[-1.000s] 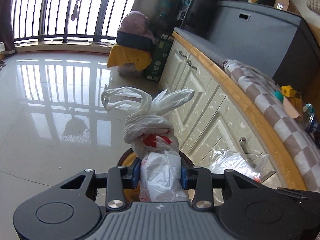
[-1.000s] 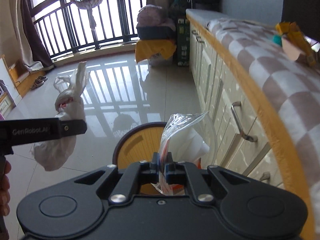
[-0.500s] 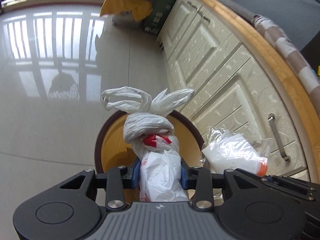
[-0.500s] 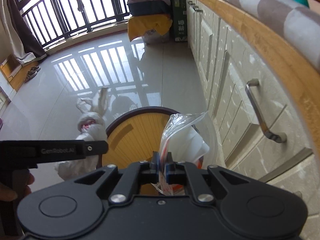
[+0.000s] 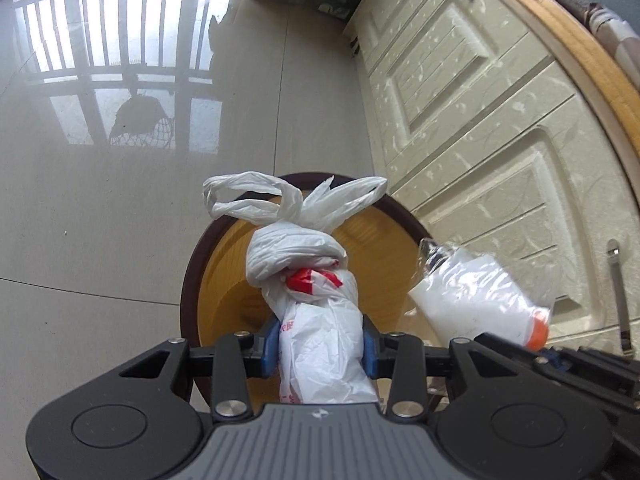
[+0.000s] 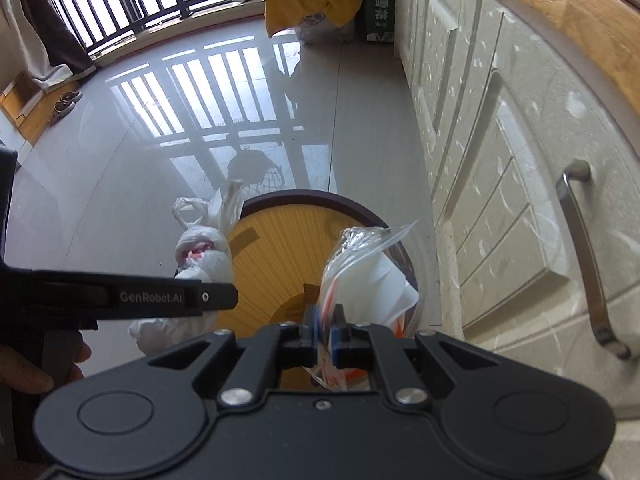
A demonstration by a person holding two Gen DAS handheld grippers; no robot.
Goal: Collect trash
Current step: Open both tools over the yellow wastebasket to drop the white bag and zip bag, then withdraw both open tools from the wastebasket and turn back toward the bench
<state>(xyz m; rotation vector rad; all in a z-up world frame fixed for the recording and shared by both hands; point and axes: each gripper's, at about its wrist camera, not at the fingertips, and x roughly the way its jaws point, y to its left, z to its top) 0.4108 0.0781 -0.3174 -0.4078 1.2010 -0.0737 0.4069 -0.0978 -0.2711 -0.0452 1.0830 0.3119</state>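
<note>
The left gripper point(image 5: 320, 350) squeezes a tied white bag point(image 5: 316, 280) with its blue fingers point(image 5: 270, 346). The bag hangs over the round wooden bin point(image 5: 224, 280) on the shiny floor point(image 5: 100, 220). The right gripper point(image 6: 325, 334) has its fingers shut tight on a clear bag point(image 6: 372, 268), at 3 o'clock from the white one. White cupboards point(image 5: 480, 120) stand at 3 o'clock from the bin.
</note>
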